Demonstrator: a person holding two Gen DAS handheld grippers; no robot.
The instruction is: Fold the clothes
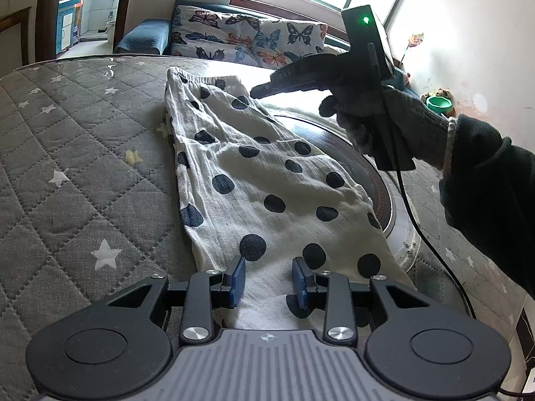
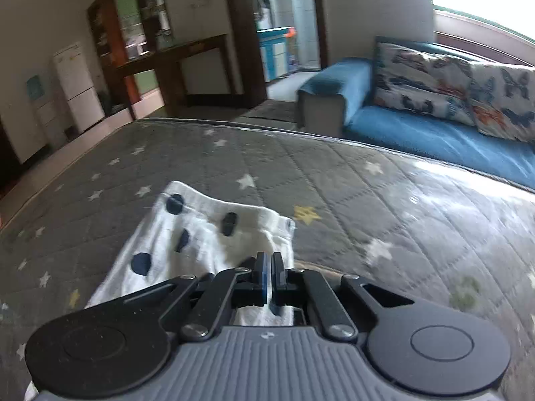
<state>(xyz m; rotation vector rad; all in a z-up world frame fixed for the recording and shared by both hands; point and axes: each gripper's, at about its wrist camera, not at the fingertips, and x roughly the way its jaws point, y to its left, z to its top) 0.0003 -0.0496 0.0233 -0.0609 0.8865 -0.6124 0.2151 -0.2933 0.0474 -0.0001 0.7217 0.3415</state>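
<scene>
A white garment with dark polka dots (image 1: 254, 167) lies lengthwise on the grey quilted star cover (image 1: 73, 153). My left gripper (image 1: 269, 279) hovers low over its near end. Its blue pads (image 1: 237, 279) stand apart, and the cloth lies flat under and between them, not pinched. A gloved hand holds my right gripper (image 1: 259, 92) from the right, its tip just over the garment's far part. In the right wrist view the right gripper (image 2: 270, 267) has its pads only a narrow slit apart over the garment (image 2: 200, 244) near its far edge. I see no cloth pinched between them.
A dark round disc with a pale rim (image 1: 374, 180) sits under the garment's right side. A black cable (image 1: 411, 210) hangs from the right gripper. Behind the table stands a blue sofa (image 2: 434, 137) with butterfly cushions (image 1: 247, 36). A green bowl (image 1: 438, 103) is at the far right.
</scene>
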